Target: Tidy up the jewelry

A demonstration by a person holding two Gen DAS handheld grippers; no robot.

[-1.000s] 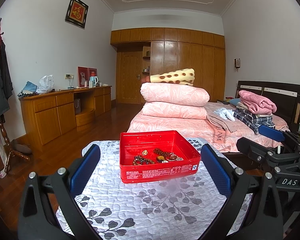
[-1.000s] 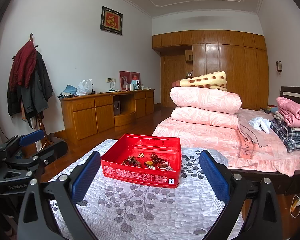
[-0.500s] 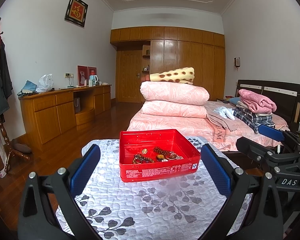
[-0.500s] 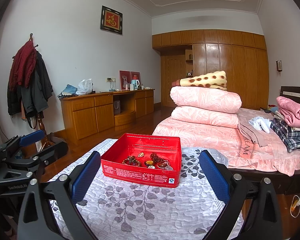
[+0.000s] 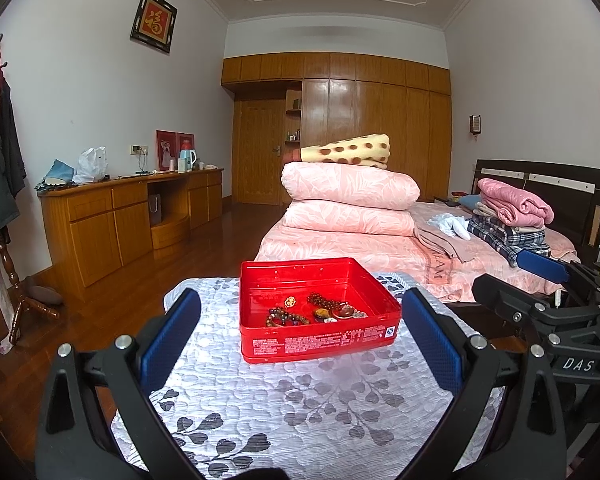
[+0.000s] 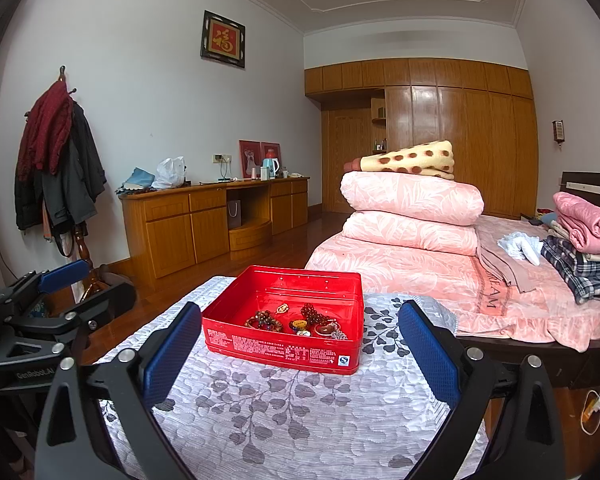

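A red tin box (image 5: 260, 336) stands on a table with a grey leaf-patterned cloth (image 5: 292, 412); it also shows in the right wrist view (image 6: 284, 350). In it lie bead bracelets (image 5: 284, 317), a small gold piece (image 5: 290, 301) and other jewelry (image 6: 312, 322). My left gripper (image 5: 300, 340) is open and empty, just in front of the box. My right gripper (image 6: 298, 348) is open and empty, also in front of the box. Each gripper shows at the edge of the other's view.
A bed (image 5: 340, 244) with folded pink quilts stands right behind the table. A wooden desk (image 5: 120, 216) runs along the left wall. A coat stand (image 6: 60, 168) is at the left. The table's edges (image 6: 152, 320) drop to wooden floor.
The left gripper has edged slightly, so the box sits a little higher in its view. The right gripper has not moved.
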